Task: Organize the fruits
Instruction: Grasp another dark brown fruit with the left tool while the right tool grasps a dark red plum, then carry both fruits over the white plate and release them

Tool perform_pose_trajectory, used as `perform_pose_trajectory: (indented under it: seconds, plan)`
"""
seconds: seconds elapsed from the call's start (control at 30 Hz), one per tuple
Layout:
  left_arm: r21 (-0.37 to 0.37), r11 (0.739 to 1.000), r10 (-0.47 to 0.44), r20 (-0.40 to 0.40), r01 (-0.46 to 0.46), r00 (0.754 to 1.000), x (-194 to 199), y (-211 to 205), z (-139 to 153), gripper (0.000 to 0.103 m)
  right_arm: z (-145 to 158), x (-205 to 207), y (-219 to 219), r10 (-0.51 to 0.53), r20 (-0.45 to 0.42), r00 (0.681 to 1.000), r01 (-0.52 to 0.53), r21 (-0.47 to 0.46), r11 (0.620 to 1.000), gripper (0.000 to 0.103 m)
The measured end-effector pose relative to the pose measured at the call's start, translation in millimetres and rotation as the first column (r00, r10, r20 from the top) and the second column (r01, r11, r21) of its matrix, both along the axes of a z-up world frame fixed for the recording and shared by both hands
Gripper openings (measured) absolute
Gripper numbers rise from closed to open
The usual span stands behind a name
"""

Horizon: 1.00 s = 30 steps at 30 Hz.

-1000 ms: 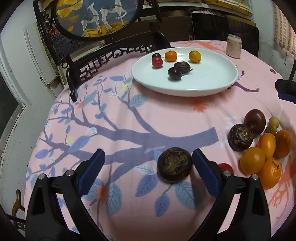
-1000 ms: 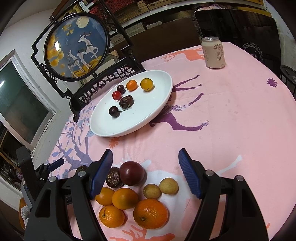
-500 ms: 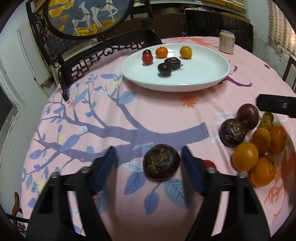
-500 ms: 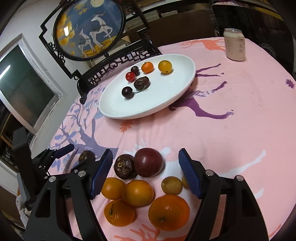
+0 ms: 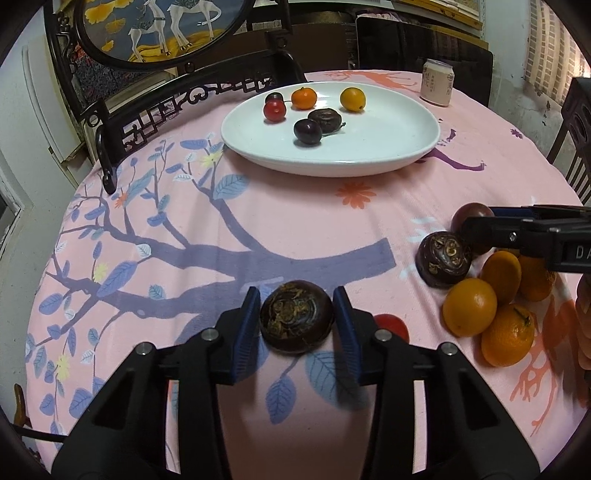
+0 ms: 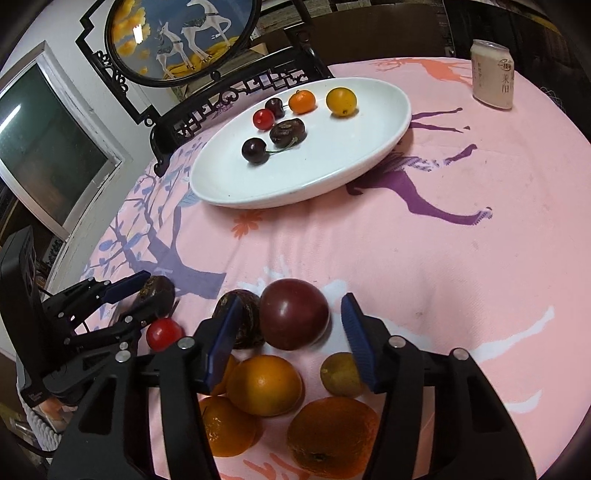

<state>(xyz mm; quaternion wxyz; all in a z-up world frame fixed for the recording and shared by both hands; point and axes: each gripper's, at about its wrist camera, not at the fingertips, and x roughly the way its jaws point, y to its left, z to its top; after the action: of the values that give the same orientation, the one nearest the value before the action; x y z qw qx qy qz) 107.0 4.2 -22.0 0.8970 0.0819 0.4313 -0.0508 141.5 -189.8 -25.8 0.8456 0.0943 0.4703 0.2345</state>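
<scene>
My left gripper [image 5: 296, 318] is shut on a dark brown water chestnut [image 5: 296, 315] that rests on the pink tablecloth; it also shows in the right wrist view [image 6: 157, 293]. My right gripper [image 6: 291, 338] is open around a dark purple plum [image 6: 294, 314], with its pads a little apart from it. Beside the plum lie another water chestnut [image 6: 245, 314], several oranges [image 6: 264, 384], a small yellow-green fruit [image 6: 340, 374] and a red cherry tomato [image 6: 162, 333]. The white plate [image 5: 388, 147] at the back holds several small fruits.
A drink can [image 6: 493, 74] stands at the far right of the table. A carved black frame with a round deer painting [image 5: 155, 33] stands behind the plate. The round table's edge curves away on the left.
My left gripper has closed onto the water chestnut. My right gripper has moved forward and down over the fruit pile, bringing the plum between its open pads.
</scene>
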Motion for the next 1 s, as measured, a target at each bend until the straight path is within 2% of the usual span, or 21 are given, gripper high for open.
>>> perform_pose_trajectory:
  seconds: [0.03, 0.13, 0.3, 0.43, 0.53, 0.63, 0.8, 0.83, 0.9, 0.93, 1.0]
  plan:
    - [-0.006, 1.000, 0.001, 0.000, -0.001, 1.000, 0.6, 0.9, -0.1, 0.041, -1.7, -0.5, -0.2, 0.005, -0.009, 1.000, -0.005, 0.004, 1.000, 0.044]
    - [-0.012, 1.000, 0.010, 0.003, -0.010, 1.000, 2.1, 3.3, 0.1, 0.041, -1.4, -2.7, -3.2, -0.007, -0.004, 1.000, 0.007, 0.004, 1.000, 0.039]
    - [-0.023, 0.999, 0.039, 0.027, -0.039, 0.999, 2.1, 8.3, 5.4, 0.041, 0.8, -4.9, -9.9, -0.037, 0.007, 0.999, 0.037, 0.017, 0.999, 0.039]
    - [-0.076, 0.996, 0.057, 0.055, -0.053, 0.997, 10.9, 11.6, 22.6, 0.041, 14.4, -4.5, -26.8, -0.102, 0.039, 0.994, 0.099, 0.079, 0.992, 0.039]
    - [-0.078, 0.995, 0.067, 0.079, -0.061, 0.995, 34.3, 6.7, 40.0, 0.041, 30.4, 5.5, -33.2, -0.145, 0.064, 0.987, 0.137, 0.114, 0.984, 0.039]
    - [-0.075, 0.995, 0.076, 0.097, -0.069, 0.992, 61.4, -0.5, 51.0, 0.041, 44.8, 30.6, -27.3, -0.155, 0.081, 0.985, 0.146, 0.107, 0.983, 0.039]
    - [-0.053, 0.994, 0.104, 0.092, -0.099, 0.990, 107.2, -11.1, 42.9, 0.042, 46.7, 70.6, -6.3, -0.148, 0.102, 0.984, 0.142, 0.070, 0.987, 0.039]
    - [-0.061, 0.993, 0.106, 0.092, -0.101, 0.990, 111.4, -11.2, 40.8, 0.044, 43.3, 79.9, -1.4, -0.139, 0.101, 0.985, 0.133, 0.071, 0.989, 0.041]
    - [-0.071, 0.992, 0.108, 0.087, -0.102, 0.990, 118.3, -10.8, 34.7, 0.059, 38.5, 88.3, 2.4, -0.139, 0.106, 0.985, 0.130, 0.084, 0.988, 0.047]
    - [-0.065, 0.993, 0.102, 0.086, -0.097, 0.991, 118.4, -10.8, 33.0, 0.061, 36.6, 91.4, 3.7, -0.138, 0.105, 0.985, 0.130, 0.082, 0.988, 0.064]
    - [-0.046, 0.994, 0.101, 0.098, -0.097, 0.990, 116.5, -10.5, 31.8, 0.063, 37.1, 91.3, 3.1, -0.146, 0.125, 0.981, 0.135, 0.088, 0.987, 0.067]
